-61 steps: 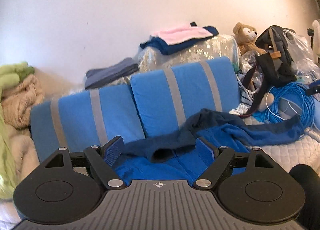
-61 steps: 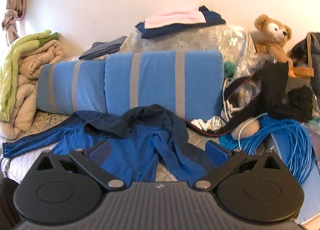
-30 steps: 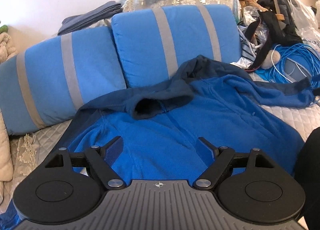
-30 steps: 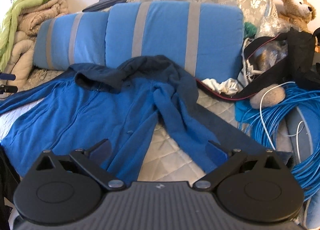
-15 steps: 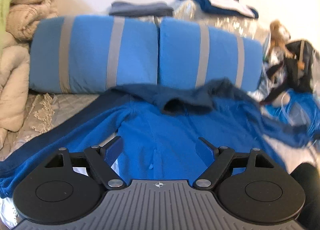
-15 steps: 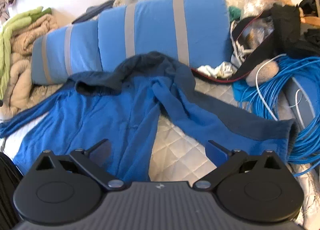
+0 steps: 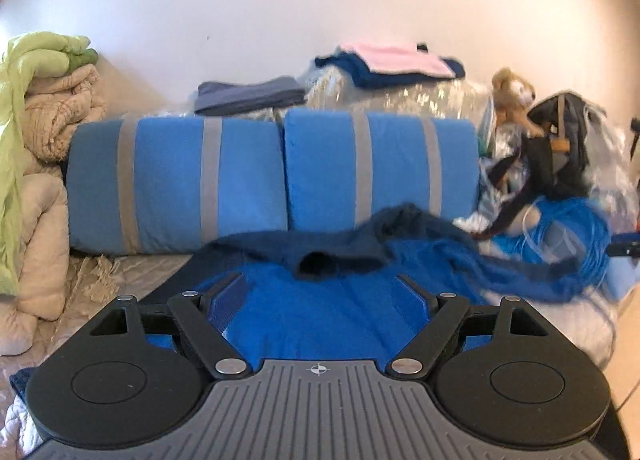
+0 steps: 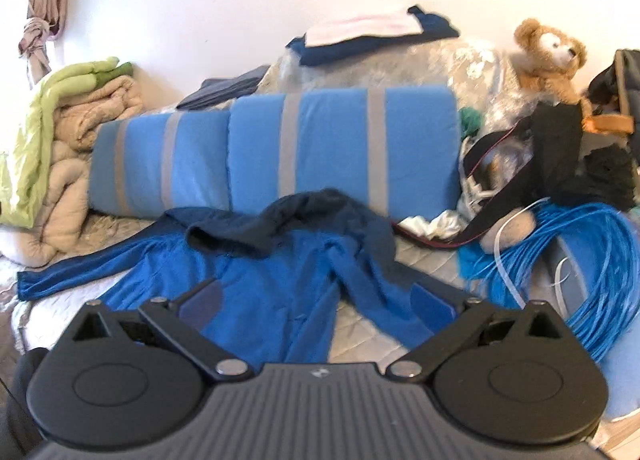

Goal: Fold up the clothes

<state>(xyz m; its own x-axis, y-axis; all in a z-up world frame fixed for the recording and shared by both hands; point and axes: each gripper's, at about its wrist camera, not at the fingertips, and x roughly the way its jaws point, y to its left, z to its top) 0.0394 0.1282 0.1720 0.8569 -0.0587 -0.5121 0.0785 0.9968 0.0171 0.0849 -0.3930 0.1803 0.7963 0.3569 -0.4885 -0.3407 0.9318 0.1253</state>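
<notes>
A blue hooded jacket (image 7: 320,300) (image 8: 276,284) with a dark navy hood lies spread on the quilted bed, front up. One sleeve stretches out to the left (image 8: 80,272), the other runs right toward the cable coil. My left gripper (image 7: 318,294) hovers open above the jacket's chest, nothing between its blue pads. My right gripper (image 8: 316,302) also stands open, above the jacket's lower right part and the bare quilt beside it.
Two blue cushions with grey stripes (image 7: 276,176) (image 8: 280,156) lean along the wall behind the jacket. Folded blankets (image 7: 40,164) pile up at the left. A blue cable coil (image 8: 572,260), dark bags (image 8: 560,164) and a teddy bear (image 8: 548,56) crowd the right. Folded clothes (image 8: 372,36) lie on top.
Both grippers have tilted up and drawn back, so the wall and cushions fill more of each view. Both stay open; the jacket lies as before.
</notes>
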